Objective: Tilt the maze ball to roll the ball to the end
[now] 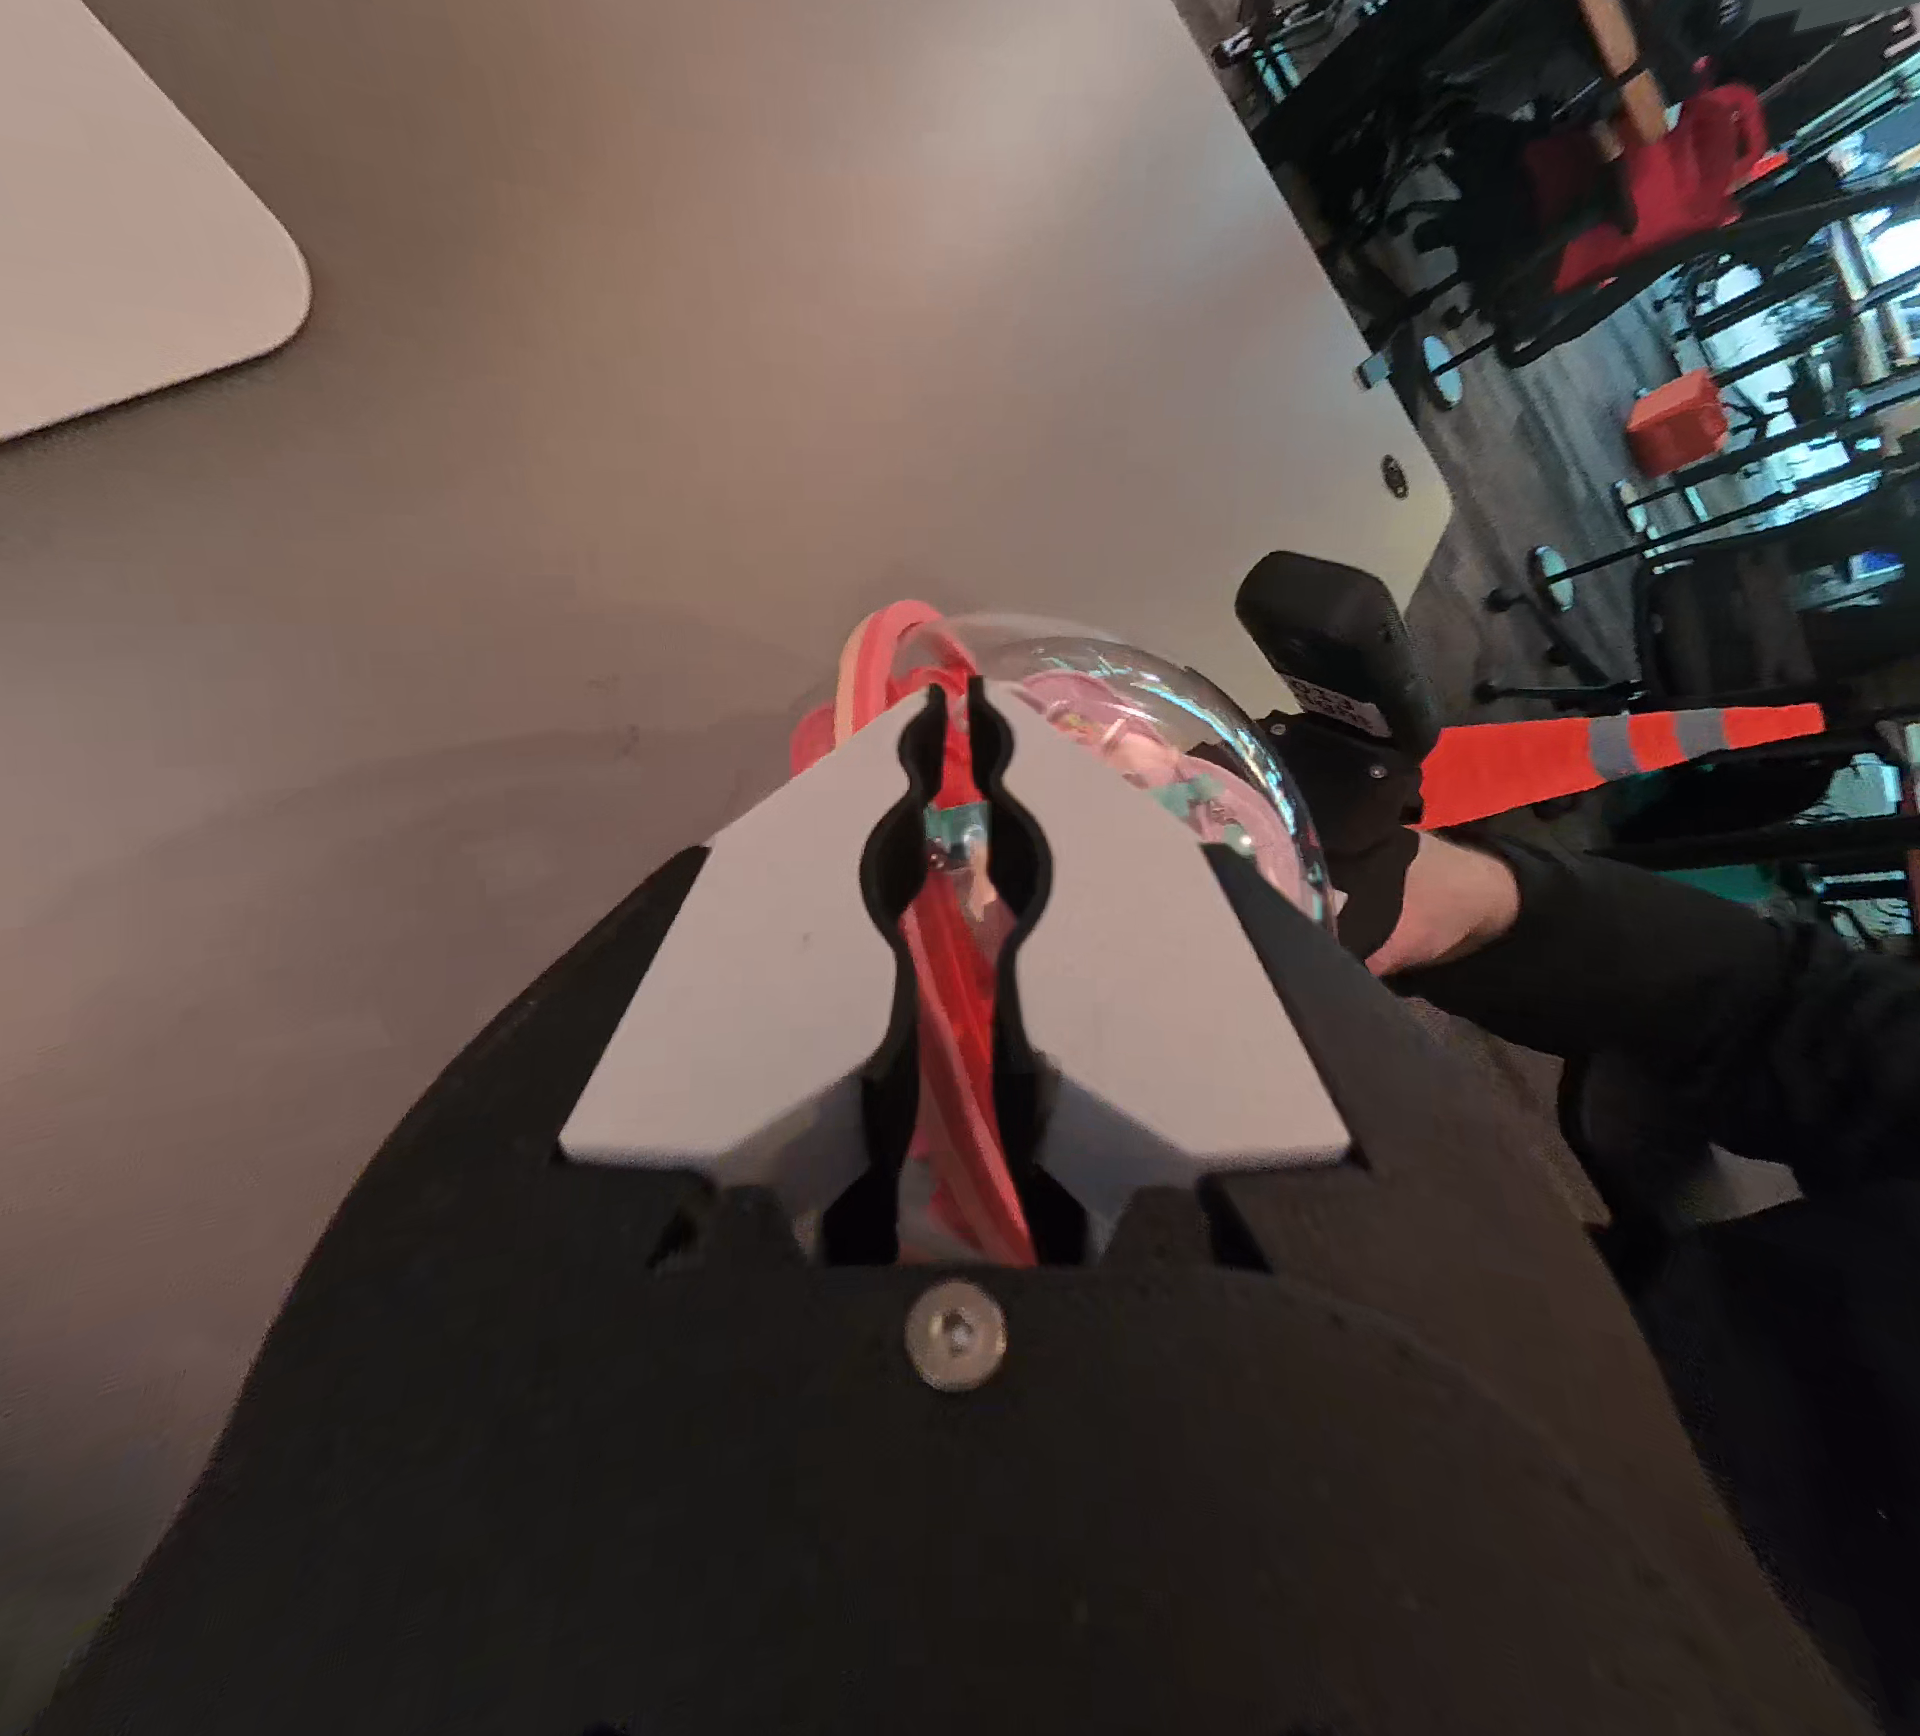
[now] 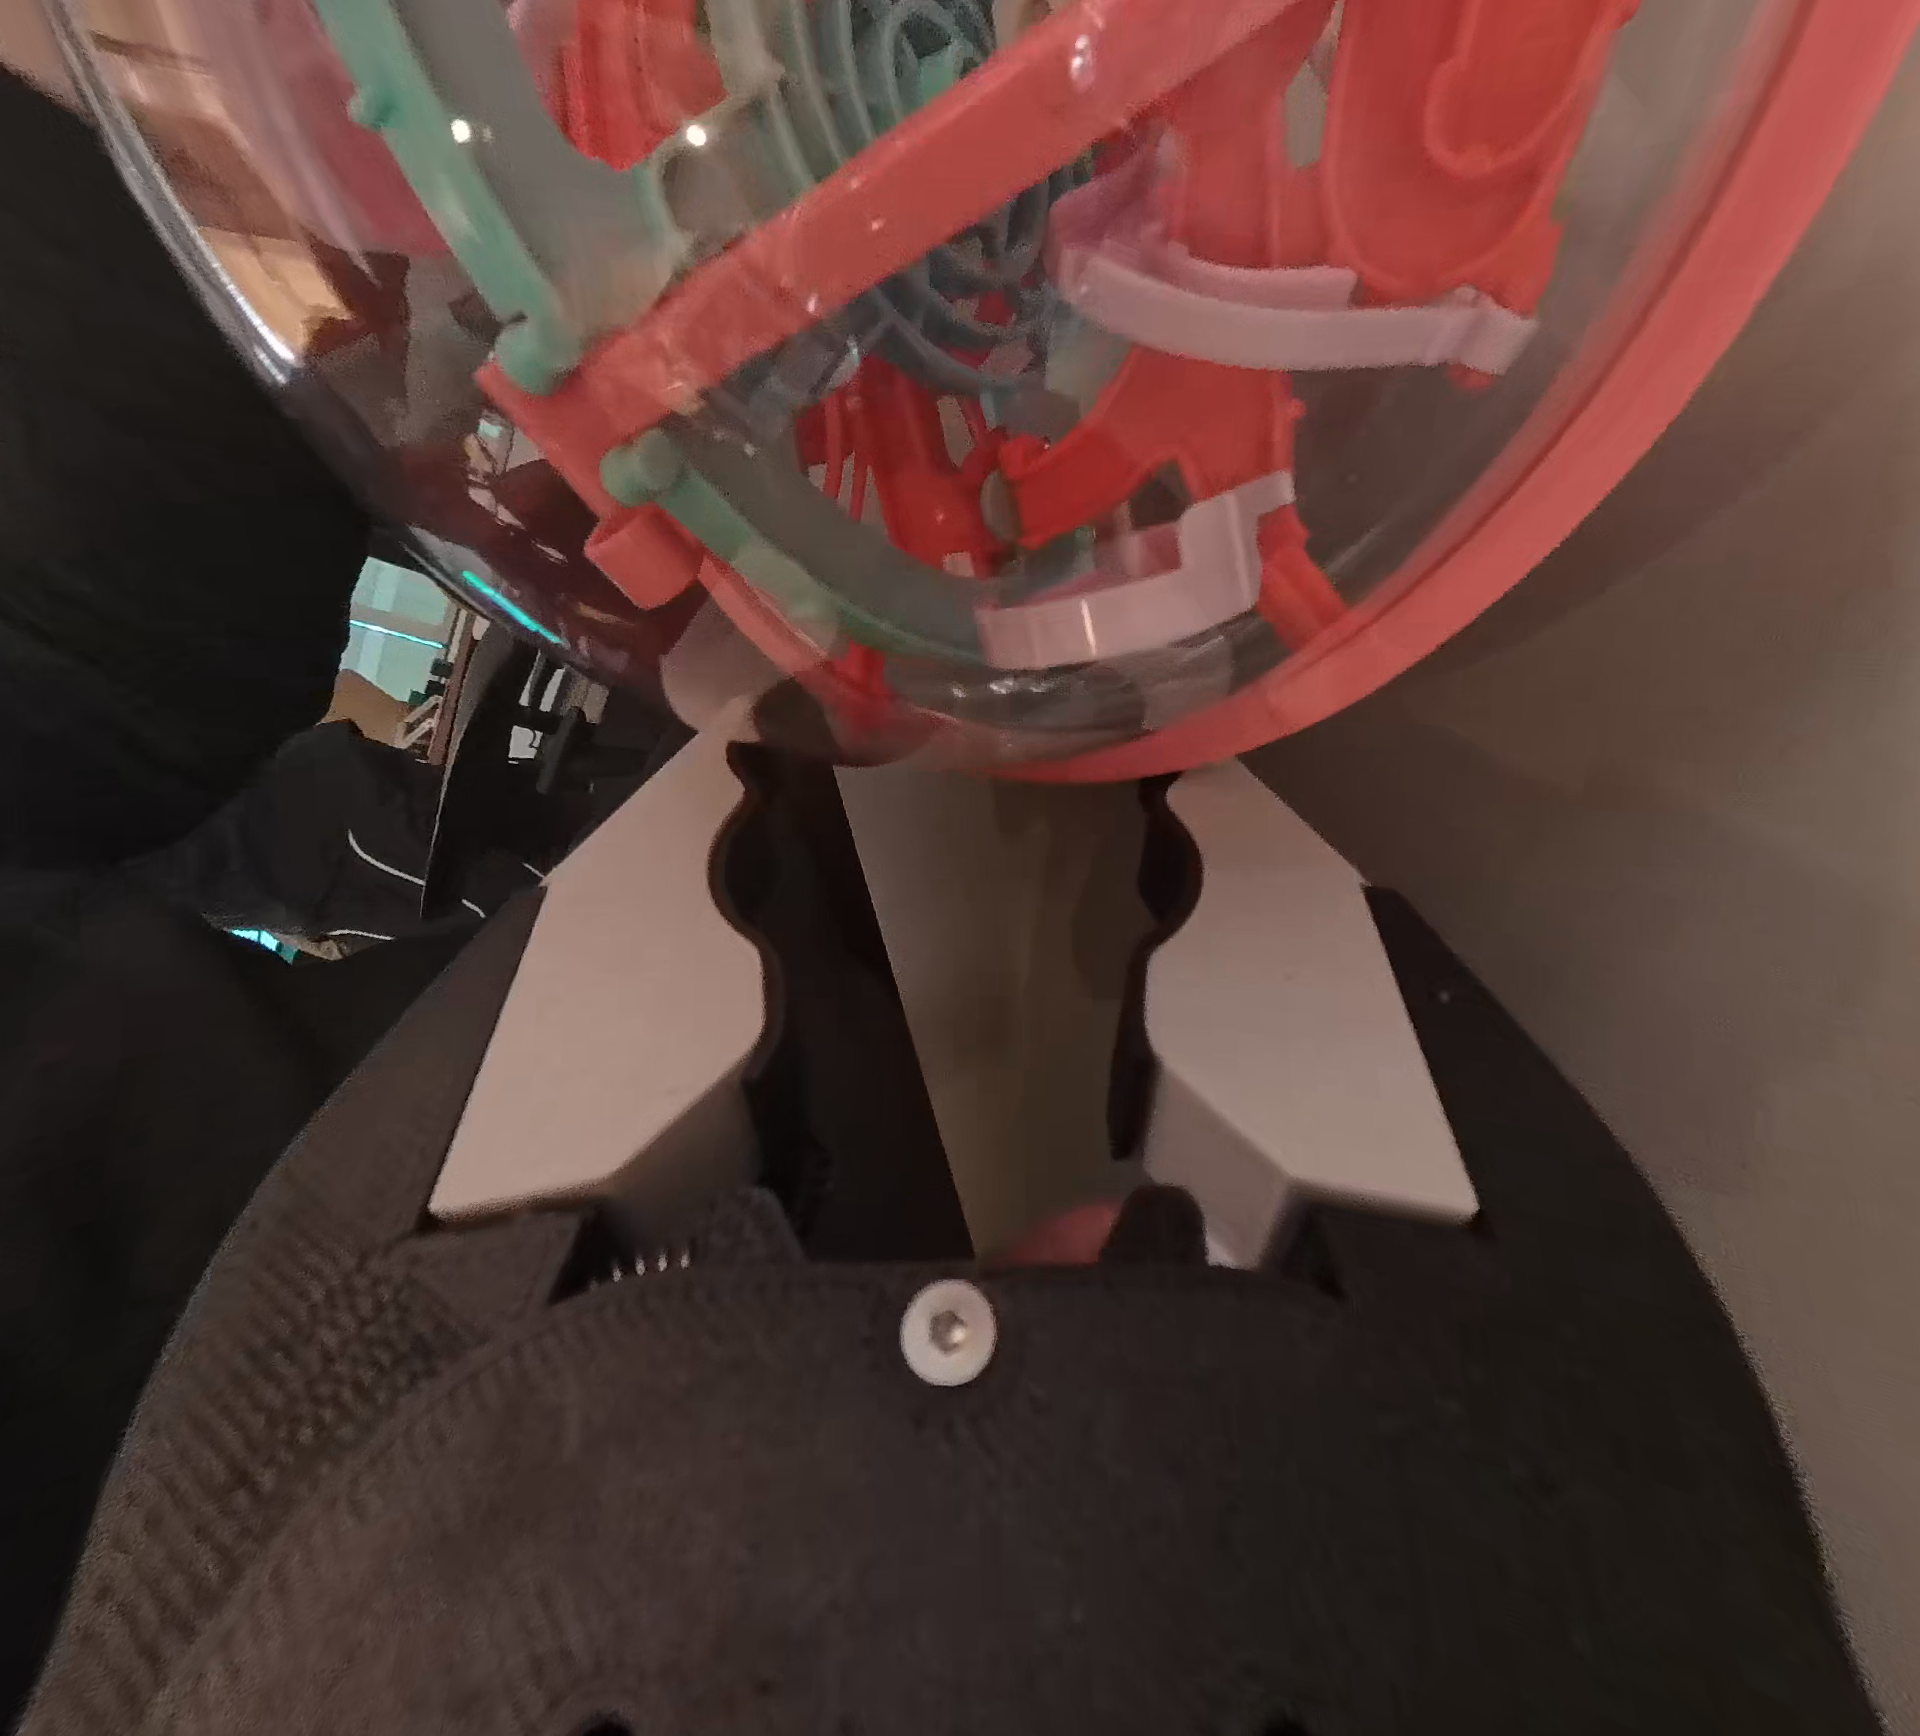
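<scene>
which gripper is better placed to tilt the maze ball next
Left, probably. The left gripper is closed on the coral ring of the maze ball, so it can turn it. The right gripper is open, its fingertips at the globe's underside, steadying at most.

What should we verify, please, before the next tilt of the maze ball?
1. Left gripper clamped on the maze ball's red ring: ok, fingers closed on it.
2. Right gripper supporting the maze ball: its fingers stand wide apart at the sphere's underside; contact cannot tell.
3. Small ball's position on the track: cannot tell.
4. Table free ahead: ok.
5. View sharpness: not ok, blurred.
</scene>
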### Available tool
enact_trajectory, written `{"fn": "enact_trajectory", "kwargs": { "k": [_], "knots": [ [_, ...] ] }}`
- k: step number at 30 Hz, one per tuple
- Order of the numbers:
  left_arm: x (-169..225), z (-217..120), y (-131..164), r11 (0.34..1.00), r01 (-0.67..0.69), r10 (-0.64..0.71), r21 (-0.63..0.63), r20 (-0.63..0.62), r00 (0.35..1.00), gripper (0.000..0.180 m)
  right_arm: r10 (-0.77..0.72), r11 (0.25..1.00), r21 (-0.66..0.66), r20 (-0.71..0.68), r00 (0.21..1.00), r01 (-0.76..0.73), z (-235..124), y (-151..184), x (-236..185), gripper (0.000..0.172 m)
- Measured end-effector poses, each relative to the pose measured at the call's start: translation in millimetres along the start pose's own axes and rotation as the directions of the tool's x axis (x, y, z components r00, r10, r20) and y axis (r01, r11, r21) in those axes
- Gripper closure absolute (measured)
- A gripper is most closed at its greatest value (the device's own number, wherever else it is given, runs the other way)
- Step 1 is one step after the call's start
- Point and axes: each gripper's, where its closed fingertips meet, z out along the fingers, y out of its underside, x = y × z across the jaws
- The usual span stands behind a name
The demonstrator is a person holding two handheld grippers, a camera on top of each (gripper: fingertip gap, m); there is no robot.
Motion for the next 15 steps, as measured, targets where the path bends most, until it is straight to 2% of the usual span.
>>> {"fn": "enact_trajectory", "kwargs": {
  "k": [15],
  "knots": [
    [-4,-11,-1,0.994,-0.08,0.086,-0.076,0.08,0.993,0.18,0.061,0.998,-0.001,0.064,0.996,-0.061,25,-5,-13,0.095]
  ]
}}
